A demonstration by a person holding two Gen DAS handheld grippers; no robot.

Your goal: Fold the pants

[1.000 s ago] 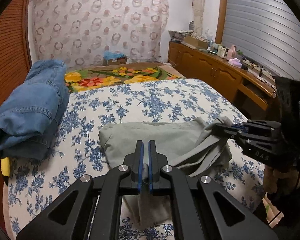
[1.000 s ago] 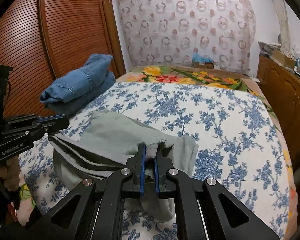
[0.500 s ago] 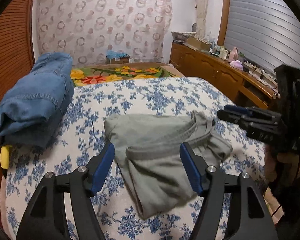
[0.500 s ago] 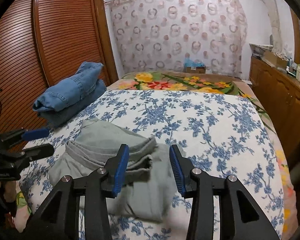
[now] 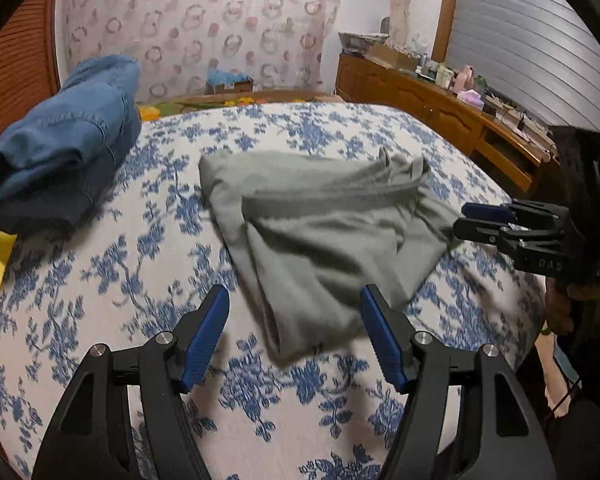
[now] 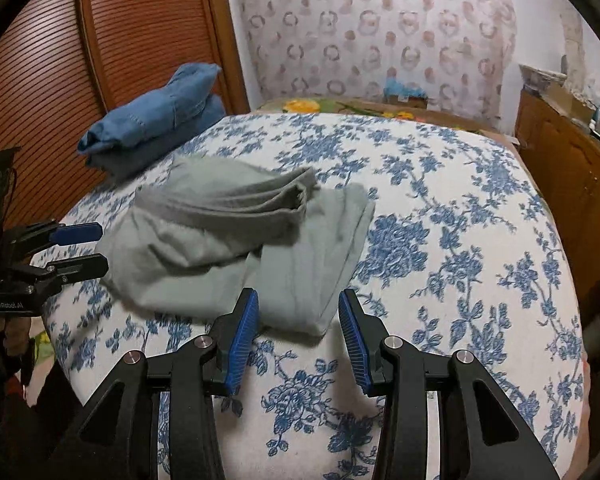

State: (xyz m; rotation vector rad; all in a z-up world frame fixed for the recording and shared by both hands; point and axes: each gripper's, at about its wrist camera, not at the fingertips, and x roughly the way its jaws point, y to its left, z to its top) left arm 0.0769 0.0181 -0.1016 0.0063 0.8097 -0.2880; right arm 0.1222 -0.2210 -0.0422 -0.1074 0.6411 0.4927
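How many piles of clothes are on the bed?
2. The grey pants lie folded in the middle of the bed. The blue jeans sit bundled at the bed's far left edge, beside the wooden doors. More may be hidden out of view.

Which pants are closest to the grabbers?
The grey pants, lying right before both open grippers. The blue jeans sit farther back by the wooden doors.

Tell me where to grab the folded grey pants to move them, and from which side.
Probably grip the near folded edge of the grey pants, coming in low from the front with the right claw. That edge lies thick and flat on the floral bedspread, directly ahead of the open jaws. The stacked waistband on top is looser and could unfold.
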